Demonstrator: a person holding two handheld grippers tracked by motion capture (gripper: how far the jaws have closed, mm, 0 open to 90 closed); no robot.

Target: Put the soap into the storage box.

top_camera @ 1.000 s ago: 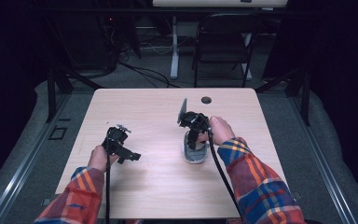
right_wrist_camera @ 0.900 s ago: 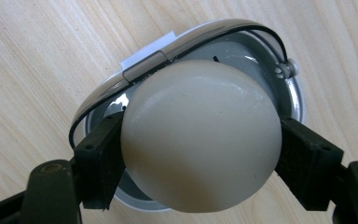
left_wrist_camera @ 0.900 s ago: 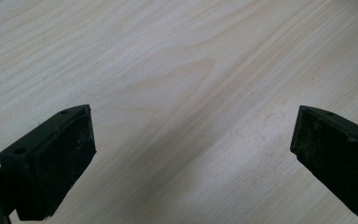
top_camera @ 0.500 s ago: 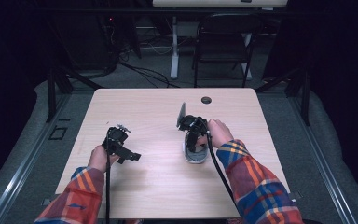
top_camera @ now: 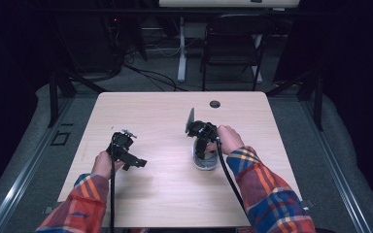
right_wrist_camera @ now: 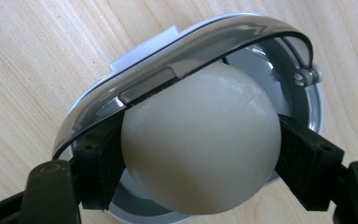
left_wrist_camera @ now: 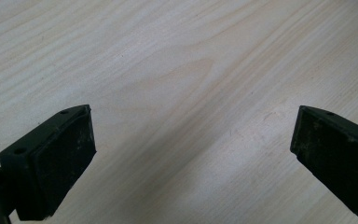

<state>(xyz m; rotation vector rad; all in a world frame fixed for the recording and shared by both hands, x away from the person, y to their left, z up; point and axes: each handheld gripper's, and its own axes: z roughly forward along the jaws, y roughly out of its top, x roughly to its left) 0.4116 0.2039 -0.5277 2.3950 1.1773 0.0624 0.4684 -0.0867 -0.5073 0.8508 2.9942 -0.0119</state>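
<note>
Egg (right_wrist_camera: pixel 200 140), pale and cream-white, pinched between both black jaws of the right hand-held gripper (right_wrist_camera: pixel 200 147), one pad pressed to each side. Long axis hard to judge in the right gripper view, since the shell looks nearly round there; which end points where, impossible to tell. Sits low inside a round grey-and-white container (right_wrist_camera: pixel 303 100), with a shiny hinged lid (right_wrist_camera: pixel 168 77) standing open and arching over the top of the shell. Seen from the high view as a pale oval container (top_camera: pixel 205 161) lying right of centre on the counter (top_camera: pixel 165 111), its long axis running roughly from the near edge toward the far edge, with the right hand-held gripper (top_camera: pixel 201 145) reaching down into it from the far end and the right hand (top_camera: pixel 229 140) just beside.

Left hand-held gripper (left_wrist_camera: pixel 191 158) spread wide, jaws well apart, nothing between them but bare wood. Held in the left hand (top_camera: pixel 106 164) over the left part of the counter, well apart from the container.

Light wood-grain top, pale and streaked, with a small dark round hole (top_camera: pixel 215 104) near the far edge. Plaid sleeves (top_camera: pixel 267 194) coming in from the near side. Beyond the counter: grey carpet (top_camera: pixel 141 82), a dark folding chair (top_camera: pixel 233 43), a white desk leg (top_camera: pixel 181 53), loose cables on the floor, and deep shadow on either side.
</note>
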